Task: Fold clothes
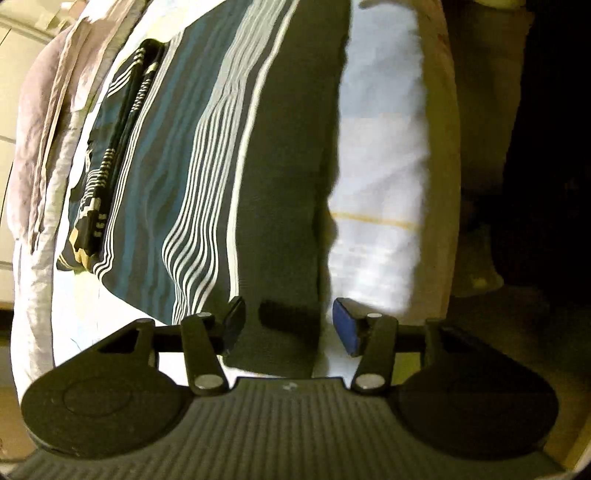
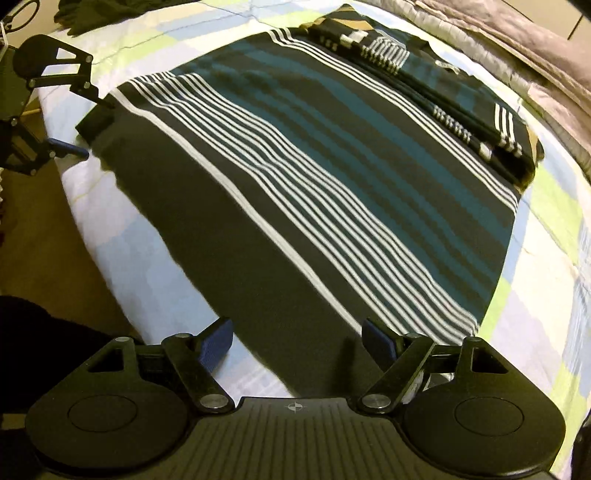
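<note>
A dark grey and teal garment with white stripes (image 2: 314, 177) lies spread flat on the bed, its patterned sleeves (image 2: 443, 110) folded in along the far side. My right gripper (image 2: 297, 341) is open low over the garment's near dark hem, one finger on each side of that edge. My left gripper (image 2: 90, 127) is open at the garment's far-left corner, which lies between its fingers. In the left wrist view the left gripper (image 1: 290, 323) stands open over the dark hem of the garment (image 1: 280, 184). Neither gripper is pinching the cloth.
The bed wears a checked sheet (image 2: 546, 206) in white, blue and green. A grey-pink quilt (image 2: 517, 48) is bunched along the far side. A dark heap of cloth (image 2: 92, 14) sits at the far left corner. Tan floor (image 2: 37, 240) runs along the bed's left edge.
</note>
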Tool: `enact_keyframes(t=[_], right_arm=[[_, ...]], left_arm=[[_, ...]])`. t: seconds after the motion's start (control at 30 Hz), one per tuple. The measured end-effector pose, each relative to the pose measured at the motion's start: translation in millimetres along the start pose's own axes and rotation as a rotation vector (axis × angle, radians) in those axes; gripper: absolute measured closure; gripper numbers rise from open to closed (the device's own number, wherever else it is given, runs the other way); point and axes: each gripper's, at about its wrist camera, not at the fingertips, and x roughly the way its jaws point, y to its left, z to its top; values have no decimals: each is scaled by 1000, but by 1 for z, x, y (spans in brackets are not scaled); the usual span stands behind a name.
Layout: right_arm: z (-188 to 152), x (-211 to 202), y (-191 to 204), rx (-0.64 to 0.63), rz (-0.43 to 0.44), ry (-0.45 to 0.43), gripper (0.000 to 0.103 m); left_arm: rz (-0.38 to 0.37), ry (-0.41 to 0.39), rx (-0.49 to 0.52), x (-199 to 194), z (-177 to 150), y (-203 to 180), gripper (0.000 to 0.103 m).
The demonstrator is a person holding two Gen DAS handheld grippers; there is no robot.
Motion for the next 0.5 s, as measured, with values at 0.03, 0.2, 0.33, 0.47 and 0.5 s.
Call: enact_keyframes(t=[0.03, 0.2, 0.33, 0.47, 0.5], right_arm=[[-2, 0, 0, 9, -3, 3, 23], [-5, -7, 1, 22, -24, -12, 23], [-10, -9, 5, -9, -62, -23, 23], [-17, -6, 17, -89, -99, -23, 23], [-18, -5, 21, -126, -101, -31, 23]], left_arm=[[3, -7, 2, 1, 4, 0, 54], [34, 31, -37, 6, 4, 8, 37], [61, 68, -71, 11, 2, 15, 83], [79, 98, -104, 15, 0, 23, 92], [69, 97, -113, 15, 1, 26, 94]])
